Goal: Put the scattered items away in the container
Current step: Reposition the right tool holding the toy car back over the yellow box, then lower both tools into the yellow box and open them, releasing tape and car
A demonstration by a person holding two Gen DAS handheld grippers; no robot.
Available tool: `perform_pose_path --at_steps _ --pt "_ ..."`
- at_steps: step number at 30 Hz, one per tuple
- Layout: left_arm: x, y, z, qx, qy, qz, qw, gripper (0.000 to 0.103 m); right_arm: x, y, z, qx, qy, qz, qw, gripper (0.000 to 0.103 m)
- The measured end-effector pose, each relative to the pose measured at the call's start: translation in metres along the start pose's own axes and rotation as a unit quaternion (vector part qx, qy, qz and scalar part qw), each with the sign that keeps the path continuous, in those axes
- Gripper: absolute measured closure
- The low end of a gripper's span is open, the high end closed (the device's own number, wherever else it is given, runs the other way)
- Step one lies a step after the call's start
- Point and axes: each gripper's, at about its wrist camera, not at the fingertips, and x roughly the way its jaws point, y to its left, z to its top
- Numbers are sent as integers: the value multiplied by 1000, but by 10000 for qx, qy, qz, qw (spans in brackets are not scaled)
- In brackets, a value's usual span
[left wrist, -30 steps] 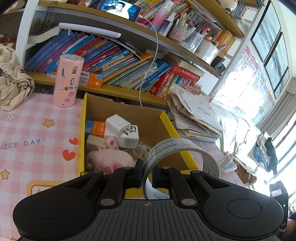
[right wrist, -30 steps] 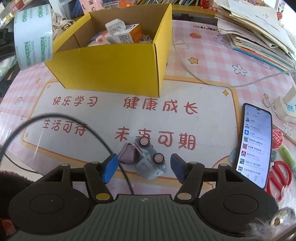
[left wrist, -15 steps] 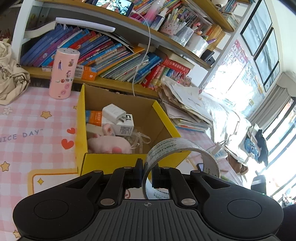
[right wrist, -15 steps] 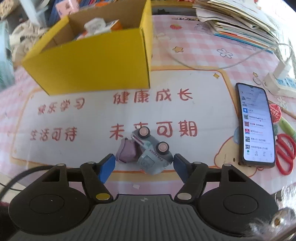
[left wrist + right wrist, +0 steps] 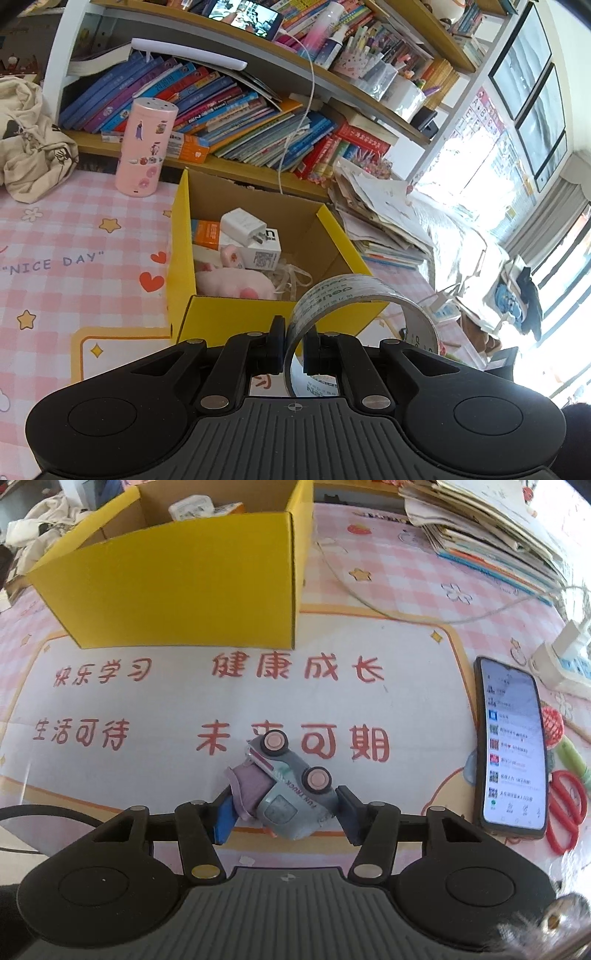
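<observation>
Two grippers busy: left gripper (image 5: 294, 345) pinched tape roll (image 5: 364, 295) above near wall of yellow box (image 5: 236, 314); right gripper (image 5: 282, 814) spread wide, flanking toy truck (image 5: 291, 782) on mat (image 5: 147, 701).

A lit smartphone (image 5: 512, 744) lies beside red scissors (image 5: 567, 808) on the pink checked tablecloth (image 5: 74, 236), while a pink sticker-covered cylinder (image 5: 144, 147) (possibly a humidifier) stands before leaning books (image 5: 229, 110), near stacked papers (image 5: 373, 210).

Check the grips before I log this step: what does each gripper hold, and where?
The left gripper pinches the tape roll by its band wall. The right gripper straddles the toy truck, not clamped.
</observation>
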Motion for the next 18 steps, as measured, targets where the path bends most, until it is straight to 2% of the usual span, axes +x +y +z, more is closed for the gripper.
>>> perform_pose_path --at_steps 7,12,18 --pt "3 1 8 -23 -143 74 9999 96 -19 5 16 -178 -295 158 9993 51" --pt "5 4 15 -73 -258 162 9995 96 -37 8 35 -162 -564 445 9973 51" --pt "10 10 24 -158 -369 249 9989 96 -65 15 71 -437 -1090 714 9905 51"
